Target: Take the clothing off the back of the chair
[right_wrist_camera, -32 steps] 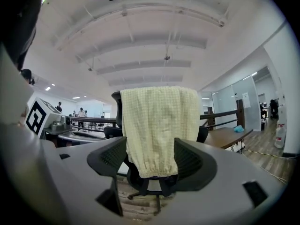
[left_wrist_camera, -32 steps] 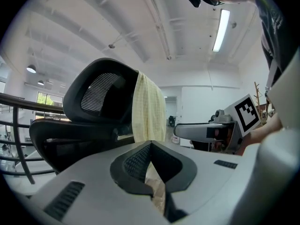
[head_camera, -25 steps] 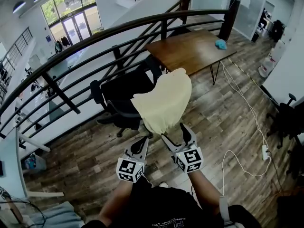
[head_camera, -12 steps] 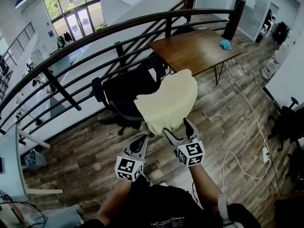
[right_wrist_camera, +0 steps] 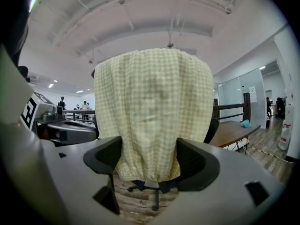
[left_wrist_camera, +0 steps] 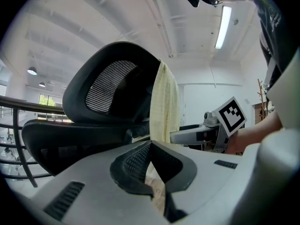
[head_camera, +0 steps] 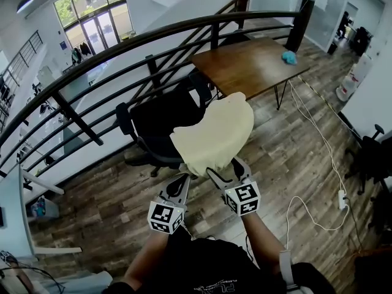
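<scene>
While the pale yellow checked cloth garment (head_camera: 214,133) hangs draped over the back of the black mesh office chair (head_camera: 162,118), both grippers wait at its near hem.
The right gripper (right_wrist_camera: 150,165) has its jaws apart with the gathered hem hanging between them, unpinched. The left gripper (left_wrist_camera: 150,146), just to its left, has its tips together on nothing I can make out. The fabric looks thin, soft and light, likely to bunch and slip, so a deep fold of hem seems the surest hold, lifted upward to clear the chair top.
</scene>
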